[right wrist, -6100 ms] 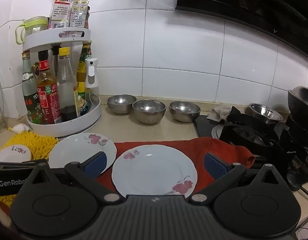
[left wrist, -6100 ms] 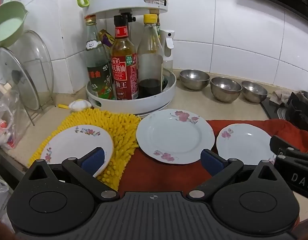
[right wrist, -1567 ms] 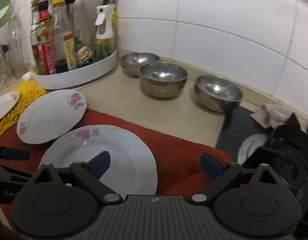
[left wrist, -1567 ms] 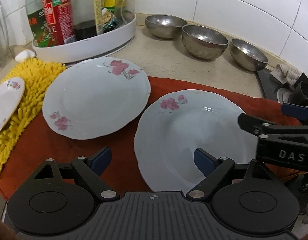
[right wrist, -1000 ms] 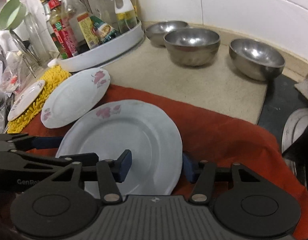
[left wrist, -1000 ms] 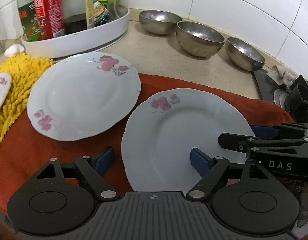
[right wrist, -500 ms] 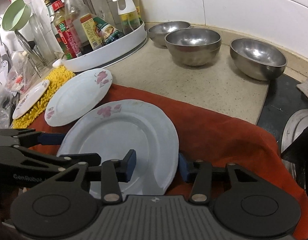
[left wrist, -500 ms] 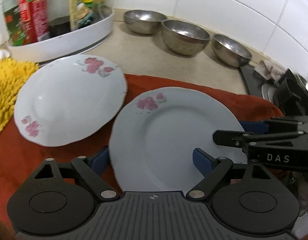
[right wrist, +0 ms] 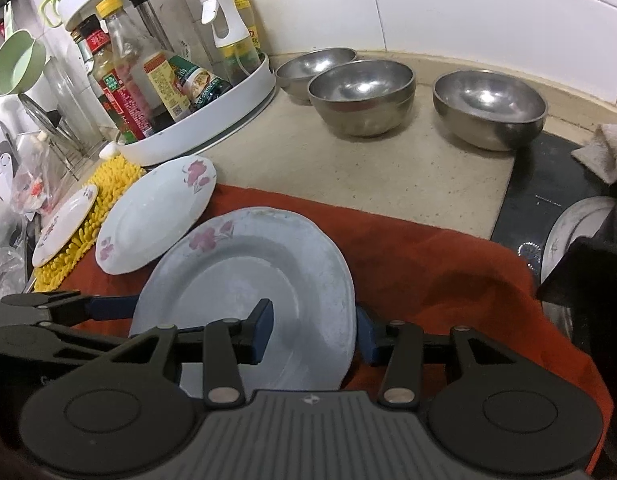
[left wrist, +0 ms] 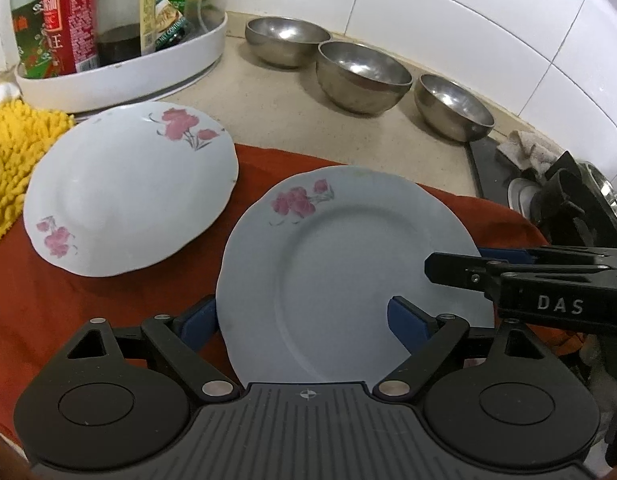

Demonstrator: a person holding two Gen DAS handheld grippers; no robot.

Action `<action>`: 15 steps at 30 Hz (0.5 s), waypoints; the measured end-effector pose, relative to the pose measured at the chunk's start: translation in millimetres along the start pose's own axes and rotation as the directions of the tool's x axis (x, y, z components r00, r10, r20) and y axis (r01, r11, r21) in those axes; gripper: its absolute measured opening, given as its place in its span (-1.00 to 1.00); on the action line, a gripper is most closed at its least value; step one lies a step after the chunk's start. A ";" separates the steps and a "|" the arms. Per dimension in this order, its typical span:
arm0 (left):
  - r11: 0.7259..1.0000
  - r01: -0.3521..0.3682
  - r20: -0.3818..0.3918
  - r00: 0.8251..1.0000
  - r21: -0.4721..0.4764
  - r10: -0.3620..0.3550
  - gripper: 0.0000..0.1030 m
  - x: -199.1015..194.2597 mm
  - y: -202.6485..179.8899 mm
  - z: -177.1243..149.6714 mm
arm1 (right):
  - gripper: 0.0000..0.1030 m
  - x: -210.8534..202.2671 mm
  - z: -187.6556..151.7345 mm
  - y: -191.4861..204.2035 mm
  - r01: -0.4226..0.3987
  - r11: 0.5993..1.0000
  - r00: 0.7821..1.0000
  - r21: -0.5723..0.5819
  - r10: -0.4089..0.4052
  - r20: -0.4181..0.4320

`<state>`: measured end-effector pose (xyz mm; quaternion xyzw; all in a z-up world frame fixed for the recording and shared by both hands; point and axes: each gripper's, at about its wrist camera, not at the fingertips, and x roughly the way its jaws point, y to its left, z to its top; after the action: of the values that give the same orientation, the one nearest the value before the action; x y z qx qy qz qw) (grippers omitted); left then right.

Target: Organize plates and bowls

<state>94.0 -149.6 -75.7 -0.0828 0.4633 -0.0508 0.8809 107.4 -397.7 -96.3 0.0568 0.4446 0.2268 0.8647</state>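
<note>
On the red cloth, the right gripper has just been closing across the near plate's right rim; the left gripper straddles its near edge, open. A lift looks imminent.

Glossy white tiled wall (dark grout lines) rises behind a speckled beige counter.

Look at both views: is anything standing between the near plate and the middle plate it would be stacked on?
Nothing visible does. Only bare red cloth separates the near plate from the middle plate. Both hand-held grippers straddle the near plate's rim, the left hand-held gripper and the right hand-held gripper, clear of that gap.
</note>
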 end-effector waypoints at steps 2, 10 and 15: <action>1.000 -0.001 0.002 1.000 -0.010 0.001 0.79 -3.8 1.9 -0.2 | -0.22 1.2 0.1 2.2 0.005 1.000 1.000 -0.007 -0.005 -0.002; 0.998 -0.032 0.002 0.999 -0.055 0.033 0.78 -11.3 15.7 -5.0 | -0.22 11.3 0.3 17.3 -0.003 0.999 1.000 -0.053 0.001 -0.024; 0.999 -0.016 0.006 1.000 -0.051 0.017 0.63 -17.9 33.3 -6.0 | -0.22 14.7 2.1 19.2 0.007 0.999 0.999 -0.036 -0.008 -0.033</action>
<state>79.4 -114.6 -71.0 -0.1015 0.4624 -0.0314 0.8803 109.9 -373.8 -100.2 0.0358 0.4548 0.2322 0.8590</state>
